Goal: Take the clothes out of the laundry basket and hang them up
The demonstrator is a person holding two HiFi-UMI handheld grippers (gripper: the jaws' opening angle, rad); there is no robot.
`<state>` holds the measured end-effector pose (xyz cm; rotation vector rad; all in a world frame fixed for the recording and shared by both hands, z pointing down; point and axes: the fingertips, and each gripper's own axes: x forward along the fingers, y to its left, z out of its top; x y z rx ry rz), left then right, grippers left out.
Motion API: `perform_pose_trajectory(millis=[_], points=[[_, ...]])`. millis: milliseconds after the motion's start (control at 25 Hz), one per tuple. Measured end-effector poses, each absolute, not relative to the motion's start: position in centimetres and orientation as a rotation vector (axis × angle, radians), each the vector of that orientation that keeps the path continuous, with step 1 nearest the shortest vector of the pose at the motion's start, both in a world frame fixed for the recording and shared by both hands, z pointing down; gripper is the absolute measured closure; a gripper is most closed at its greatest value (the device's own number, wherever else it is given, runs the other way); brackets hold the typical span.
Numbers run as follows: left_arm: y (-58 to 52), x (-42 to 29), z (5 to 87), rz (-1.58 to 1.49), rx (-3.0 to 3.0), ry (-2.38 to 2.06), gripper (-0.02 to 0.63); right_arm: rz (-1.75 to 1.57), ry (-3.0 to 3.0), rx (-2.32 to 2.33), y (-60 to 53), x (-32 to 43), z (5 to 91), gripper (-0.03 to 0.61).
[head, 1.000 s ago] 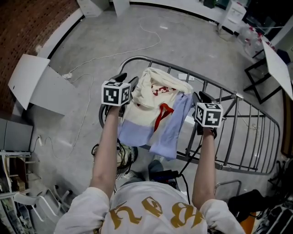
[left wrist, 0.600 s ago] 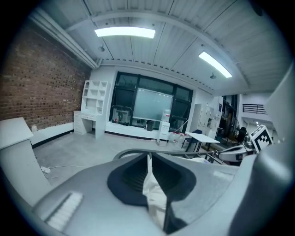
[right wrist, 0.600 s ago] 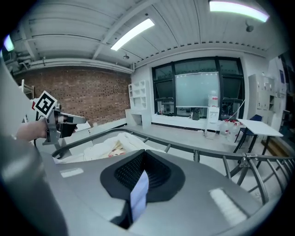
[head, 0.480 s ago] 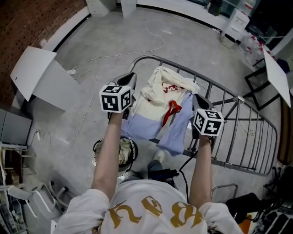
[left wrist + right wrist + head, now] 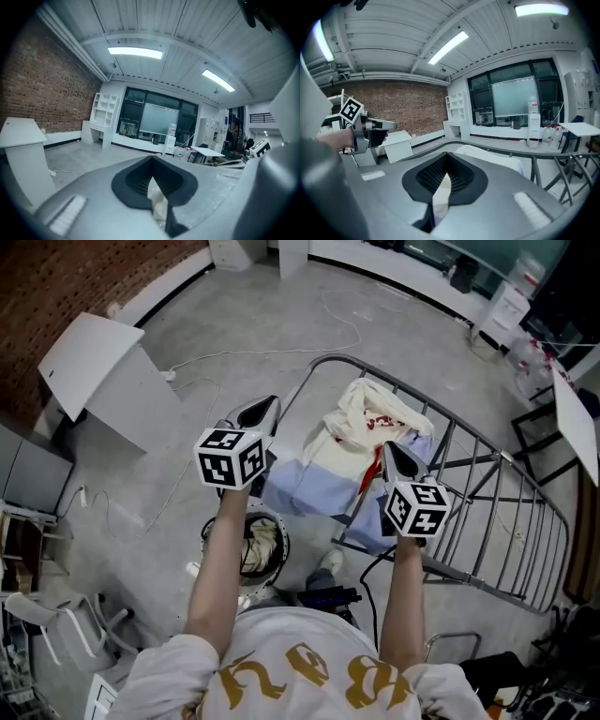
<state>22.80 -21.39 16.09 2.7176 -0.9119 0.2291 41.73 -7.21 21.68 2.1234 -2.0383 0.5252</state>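
Cream-and-lilac garment (image 5: pixel 328 460) lies draped over the grey drying rack (image 5: pixel 466 461).

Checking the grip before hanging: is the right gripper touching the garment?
Touching. The right gripper view shows the right gripper with its jaws shut on a pale fold of the garment, pinched between the pads.

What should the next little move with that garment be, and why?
Probably draw the left tongs and the right tongs a little further apart. Each is shut on an edge of the cream and blue garment, which lies bunched at its far end over the drying rack. Stretching it flat first should let it hang neatly across the rails.
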Motion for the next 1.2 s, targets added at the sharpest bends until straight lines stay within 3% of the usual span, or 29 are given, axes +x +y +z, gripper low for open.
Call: perform_pose_trajectory(millis=[720, 1200], points=[[-17.2, 3.4, 16.8, 0.115, 2.612, -1.176, 0.612, 0.355, -2.357, 1.807, -9.7, 22.5, 19.0, 0.550], [-14.3, -6.5, 20.8, 0.165, 2.498, -1.322, 0.612, 0.380, -2.440, 1.597, -10.3, 12.7, 21.5, 0.549]])
